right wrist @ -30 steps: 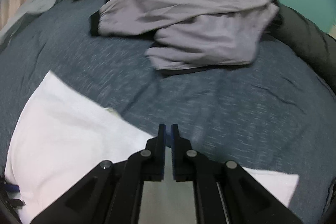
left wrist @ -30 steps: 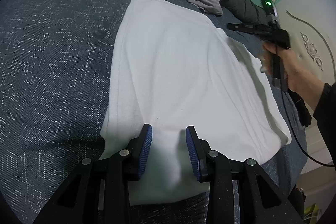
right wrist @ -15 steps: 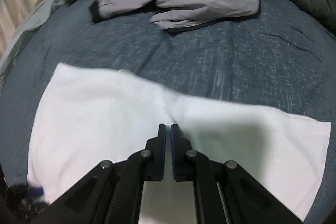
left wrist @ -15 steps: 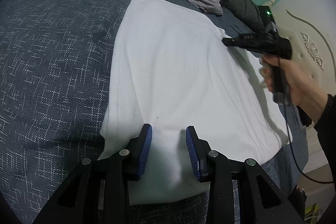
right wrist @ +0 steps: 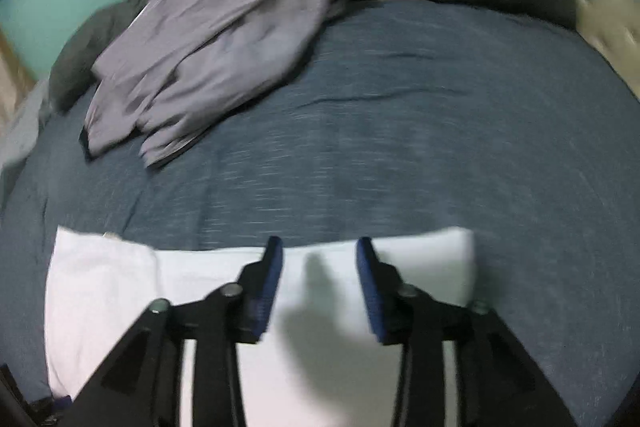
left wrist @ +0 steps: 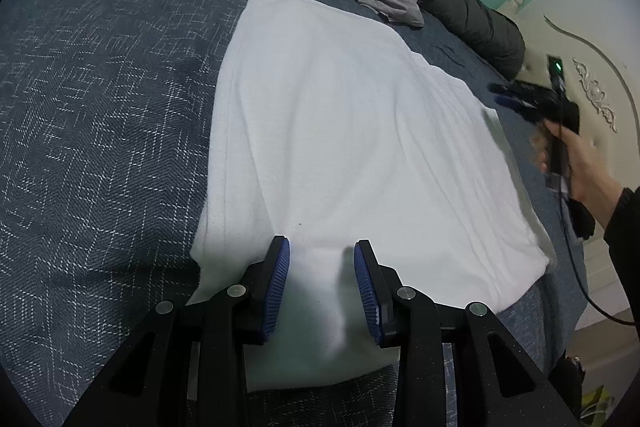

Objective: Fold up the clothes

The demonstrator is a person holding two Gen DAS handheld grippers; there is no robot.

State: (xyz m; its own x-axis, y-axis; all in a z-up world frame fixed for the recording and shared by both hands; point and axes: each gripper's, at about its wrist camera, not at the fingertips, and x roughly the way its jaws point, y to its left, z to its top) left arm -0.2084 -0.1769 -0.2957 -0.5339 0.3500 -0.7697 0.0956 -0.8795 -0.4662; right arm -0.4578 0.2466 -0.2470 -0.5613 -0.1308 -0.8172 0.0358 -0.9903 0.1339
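White garment [left wrist: 352, 147]: laid flat on the blue bedspread [left wrist: 100, 107], centre of frame, partly folded.

Left gripper [left wrist: 322, 267]: jaws parted over the near hem, nothing pinched.

Right gripper [right wrist: 319, 259]: jaws just opened, empty, over the far edge at lower frame.

Step judged: fold laid and released. Next called for: a fresh edge to be gripped.

Grey clothes [right wrist: 208, 39]: upper left, unfolded.

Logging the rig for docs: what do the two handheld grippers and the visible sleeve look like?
Left gripper and right gripper: matte black linkage arms, silver pivot bolts, ribbed blue pads. From the left view, the right unit has a black pistol handle, green LED, trailing black cable. Sleeve is black.
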